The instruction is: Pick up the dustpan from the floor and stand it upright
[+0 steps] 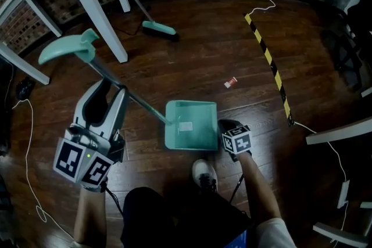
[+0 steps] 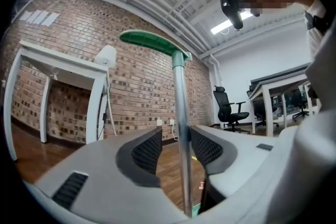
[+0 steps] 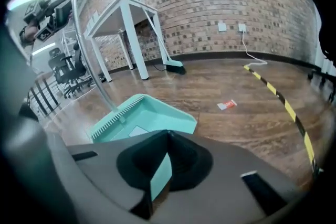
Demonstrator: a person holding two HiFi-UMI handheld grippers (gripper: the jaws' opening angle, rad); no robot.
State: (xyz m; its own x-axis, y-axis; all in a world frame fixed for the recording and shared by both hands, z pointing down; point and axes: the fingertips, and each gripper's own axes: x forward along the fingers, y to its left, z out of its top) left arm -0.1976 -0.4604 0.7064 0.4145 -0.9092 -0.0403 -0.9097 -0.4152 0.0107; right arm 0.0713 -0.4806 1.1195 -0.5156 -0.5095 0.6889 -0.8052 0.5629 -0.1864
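Left hand-held gripper [image 2: 177,150]: jaws apart. The dustpan's pole [image 2: 180,113] stands in the gap, close against one pad and clear of the other, so nothing clamps it.

Right hand-held gripper [image 3: 169,144]: jaws together on the thin teal side wall of the dustpan [image 1: 190,125], at its right edge in the head view.

Position: the pan sits low, on or just over the floor [image 1: 192,49], just ahead of the person's shoe [image 1: 204,174]. Contact with the floor cannot be told. The hollow side faces up.

Risk: the only firm hold is a pinch on a thin, smooth wall, far from the pole's top. The long pole likely acts as a lever. If it leans, the pan may twist out of the pinch, or the pole may swing out of the open left jaws and fall.

Axis: the long axis runs along the pole, from the pan toward the head view's upper left, ending at the curved grip [image 1: 64,49]. It rises steeply; whether it is fully upright cannot be told.
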